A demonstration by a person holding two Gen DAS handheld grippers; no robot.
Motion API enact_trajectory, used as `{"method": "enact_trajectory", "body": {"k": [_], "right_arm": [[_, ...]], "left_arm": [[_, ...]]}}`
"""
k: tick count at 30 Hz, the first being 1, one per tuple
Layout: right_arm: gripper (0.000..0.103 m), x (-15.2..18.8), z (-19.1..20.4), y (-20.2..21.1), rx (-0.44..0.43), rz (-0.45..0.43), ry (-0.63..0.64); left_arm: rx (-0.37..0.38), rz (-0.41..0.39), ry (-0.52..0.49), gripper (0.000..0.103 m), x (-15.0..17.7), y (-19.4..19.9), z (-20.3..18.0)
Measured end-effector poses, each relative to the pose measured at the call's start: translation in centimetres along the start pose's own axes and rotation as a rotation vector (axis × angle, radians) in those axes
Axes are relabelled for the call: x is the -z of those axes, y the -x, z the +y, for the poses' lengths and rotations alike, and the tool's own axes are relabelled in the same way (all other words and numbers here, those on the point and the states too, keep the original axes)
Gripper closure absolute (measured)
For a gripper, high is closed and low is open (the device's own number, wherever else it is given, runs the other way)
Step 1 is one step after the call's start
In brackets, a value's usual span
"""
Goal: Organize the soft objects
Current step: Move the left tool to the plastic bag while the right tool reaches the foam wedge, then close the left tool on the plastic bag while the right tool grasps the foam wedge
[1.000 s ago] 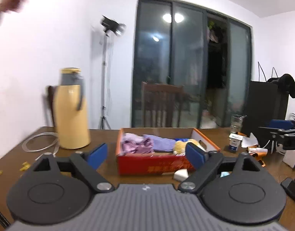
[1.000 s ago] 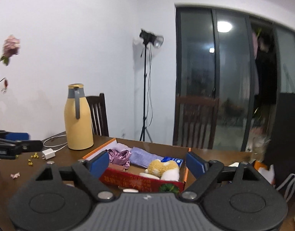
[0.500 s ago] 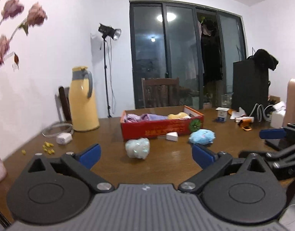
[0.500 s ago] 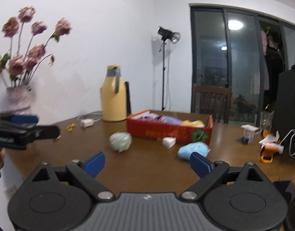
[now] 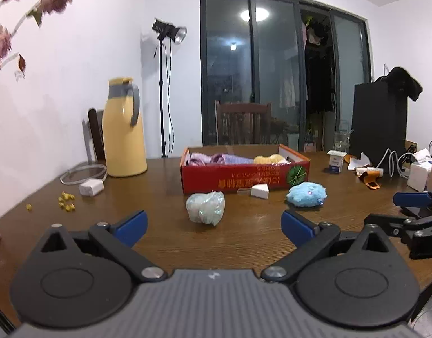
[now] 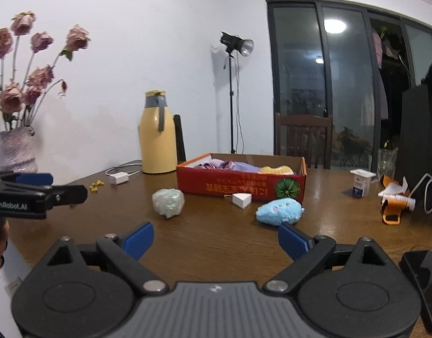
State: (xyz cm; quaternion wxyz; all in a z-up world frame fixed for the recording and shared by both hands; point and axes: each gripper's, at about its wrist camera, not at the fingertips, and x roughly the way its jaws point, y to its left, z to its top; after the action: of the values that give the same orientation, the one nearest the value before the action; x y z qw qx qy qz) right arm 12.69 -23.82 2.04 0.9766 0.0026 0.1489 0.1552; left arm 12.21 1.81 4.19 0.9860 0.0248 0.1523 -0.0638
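Both our grippers stand wide and empty, and the left gripper [image 5: 213, 224] lines up with the pale shimmery pouch [image 5: 205, 208] lying just in front of the red box [image 5: 238, 178]. We should bring the jaws down around its middle and squeeze gently, leaving the blue plush [image 6: 279, 211] near the box's right corner to the right gripper [image 6: 215, 238].

Bare table [image 5: 244, 239] lies open straight ahead up to pale shiny bundle [image 5: 205, 207] and blue plush [image 5: 306, 195]. Red box [image 5: 244, 178] blocks behind them, white wedge [image 5: 260, 191] and green ball [image 5: 295, 175] against its front. Clutter [image 6: 393, 197] crowds far right.
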Motion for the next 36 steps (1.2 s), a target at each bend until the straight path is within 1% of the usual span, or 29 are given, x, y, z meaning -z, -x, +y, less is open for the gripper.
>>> {"method": "enact_trajectory", "body": {"k": [5, 9, 12, 13, 15, 18, 20, 22, 23, 24, 25, 26, 27, 28, 30, 32, 34, 35, 36], "right_arm": [[0.011, -0.7, -1.3, -3.6, 0.007, 0.034, -0.036], [0.022, -1.5, -2.6, -7.9, -0.007, 0.096, -0.072], [0.025, -2.2, -3.3, -11.4, -0.011, 0.12, -0.084], [0.028, -2.5, -3.5, -12.6, -0.005, 0.127, -0.083], [0.031, -3.0, -3.9, -14.8, 0.002, 0.138, -0.084], [0.033, -3.9, -4.4, -18.3, -0.002, 0.164, -0.089], [0.036, -4.6, -4.5, -21.0, -0.014, 0.191, -0.081], [0.039, -5.3, -4.6, -23.7, -0.018, 0.217, -0.069], [0.04, -5.6, -4.8, -25.1, -0.015, 0.225, -0.068], [0.04, -5.7, -4.9, -26.2, -0.011, 0.236, -0.073], [0.042, -5.8, -5.1, -27.3, -0.006, 0.25, -0.079], [0.044, -5.9, -5.1, -28.3, -0.002, 0.259, -0.079], [0.046, -5.8, -5.1, -29.3, 0.005, 0.27, -0.073], [0.049, -5.8, -5.0, -30.0, 0.01, 0.28, -0.071], [0.055, -5.5, -5.0, -31.3, 0.017, 0.304, -0.072], [0.059, -5.3, -5.0, -32.0, 0.025, 0.306, -0.072], [0.072, -5.0, -5.0, -32.5, 0.029, 0.313, -0.074], [0.074, -4.9, -5.0, -32.6, 0.04, 0.304, -0.072], [0.078, -4.8, -5.0, -32.6, 0.048, 0.302, -0.069]], "left_arm": [[-0.018, 0.063, 0.037, 0.0, 0.2, -5.3, 0.3], [-0.018, 0.073, 0.023, 0.0, 0.0, -9.9, 0.2], [-0.023, 0.094, 0.019, 0.0, -0.3, -13.4, 0.2], [-0.017, 0.104, 0.022, 0.0, -0.5, -14.5, 0.3], [0.0, 0.113, 0.027, 0.0, -0.6, -16.3, 0.5], [-0.001, 0.139, 0.037, 0.0, -0.5, -19.0, 0.7], [0.006, 0.154, 0.051, 0.002, -0.5, -20.4, 1.0], [0.021, 0.178, 0.059, 0.018, -0.4, -21.7, 1.2], [0.026, 0.191, 0.064, 0.021, -0.5, -22.2, 1.3], [0.033, 0.209, 0.074, 0.03, -0.5, -22.7, 1.5], [0.046, 0.23, 0.088, 0.044, -0.4, -23.2, 1.7], [0.058, 0.244, 0.101, 0.048, -0.4, -23.5, 2.0], [0.069, 0.249, 0.115, 0.049, -0.3, -23.6, 2.3], [0.074, 0.245, 0.125, 0.055, -0.3, -23.6, 2.5], [0.076, 0.239, 0.133, 0.057, -0.3, -23.5, 2.6], [0.078, 0.236, 0.14, 0.059, -0.3, -23.4, 2.7], [0.08, 0.235, 0.153, 0.059, -0.3, -23.4, 2.9], [0.079, 0.234, 0.158, 0.059, -0.3, -23.3, 3.0], [0.079, 0.233, 0.163, 0.059, -0.3, -23.2, 3.0]]}}
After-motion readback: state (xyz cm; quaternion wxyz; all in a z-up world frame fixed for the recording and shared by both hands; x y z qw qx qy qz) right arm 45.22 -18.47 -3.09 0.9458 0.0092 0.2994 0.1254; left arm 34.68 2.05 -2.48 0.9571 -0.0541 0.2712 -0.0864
